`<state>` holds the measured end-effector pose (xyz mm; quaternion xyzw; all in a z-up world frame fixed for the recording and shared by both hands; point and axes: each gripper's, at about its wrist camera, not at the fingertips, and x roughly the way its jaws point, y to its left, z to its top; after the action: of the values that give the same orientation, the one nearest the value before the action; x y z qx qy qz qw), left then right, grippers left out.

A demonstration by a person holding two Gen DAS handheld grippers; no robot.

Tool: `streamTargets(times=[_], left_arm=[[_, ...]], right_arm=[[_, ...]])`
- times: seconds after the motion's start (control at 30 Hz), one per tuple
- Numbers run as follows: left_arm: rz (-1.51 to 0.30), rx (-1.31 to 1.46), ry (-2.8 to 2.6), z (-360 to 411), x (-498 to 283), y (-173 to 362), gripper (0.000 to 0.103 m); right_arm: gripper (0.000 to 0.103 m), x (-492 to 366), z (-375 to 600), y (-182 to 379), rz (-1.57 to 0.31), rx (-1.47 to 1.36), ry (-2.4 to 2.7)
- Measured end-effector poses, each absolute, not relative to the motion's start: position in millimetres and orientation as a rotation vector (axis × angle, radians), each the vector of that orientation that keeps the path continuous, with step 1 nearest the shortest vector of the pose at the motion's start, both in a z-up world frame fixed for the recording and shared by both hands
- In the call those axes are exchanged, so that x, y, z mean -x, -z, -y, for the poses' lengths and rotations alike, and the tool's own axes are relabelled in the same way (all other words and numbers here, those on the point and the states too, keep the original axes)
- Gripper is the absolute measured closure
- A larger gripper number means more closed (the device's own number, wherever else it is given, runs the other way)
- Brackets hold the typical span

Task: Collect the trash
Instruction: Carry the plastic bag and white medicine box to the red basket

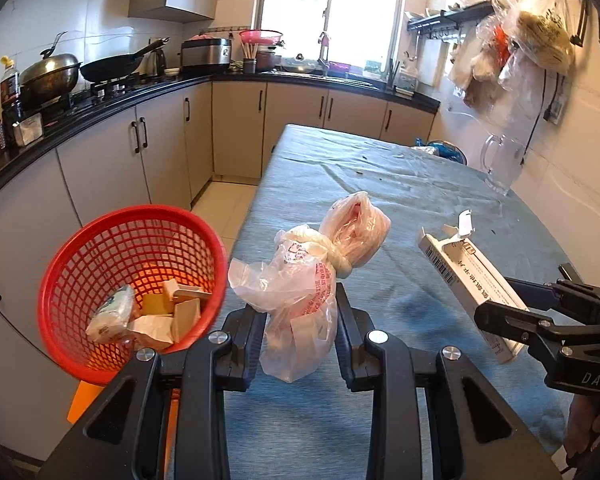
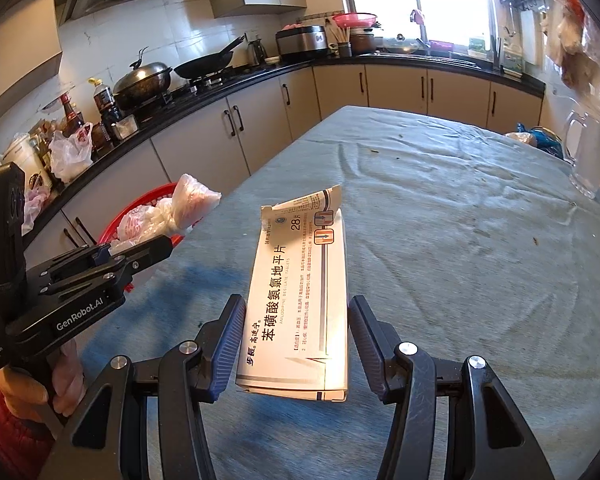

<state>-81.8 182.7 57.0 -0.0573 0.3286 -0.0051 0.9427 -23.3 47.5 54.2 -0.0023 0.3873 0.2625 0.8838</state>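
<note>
Standing beside the counter [image 1: 380,184], which is draped in a blue-grey cloth, I see a person with a tool in each hand. The left tool [image 1: 300,312] is pinching a knotted, crumpled plastic bag [image 1: 320,264], pinkish white with red print; its fingers press into the bag's lower part while the knotted top bulges out above them. The bag is lifted off the cloth, just beside the red basket [image 1: 80,264]. That mesh basket is at the counter's left edge, tilted toward the left camera, and holds small cardboard boxes and a wrapped packet. In the right camera's view the bag sits in front of the basket's rim [image 2: 140,204].

The right tool [image 2: 296,340] is pinching a long white medicine box [image 2: 300,300] across its width, roughly halfway spread, one finger against each long side. The box points away along the fingers, and its far end flap is torn open and curled up. It is held above the cloth, to the right of the bag and well apart from it.

A clear glass jug [image 2: 588,152] stands near the counter's far right edge. Dark crumbs are scattered on the cloth further back.
</note>
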Motion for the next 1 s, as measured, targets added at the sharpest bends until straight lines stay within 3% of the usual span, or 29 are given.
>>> streamTargets(times=[1.0], left_arm=[[-0.648,0.273,-0.208,-321.0,95.7,-49.8,0.073]], right_arm=[[0.045,4.5,-172.1,-68.4,-0.852,0.063,-0.734]])
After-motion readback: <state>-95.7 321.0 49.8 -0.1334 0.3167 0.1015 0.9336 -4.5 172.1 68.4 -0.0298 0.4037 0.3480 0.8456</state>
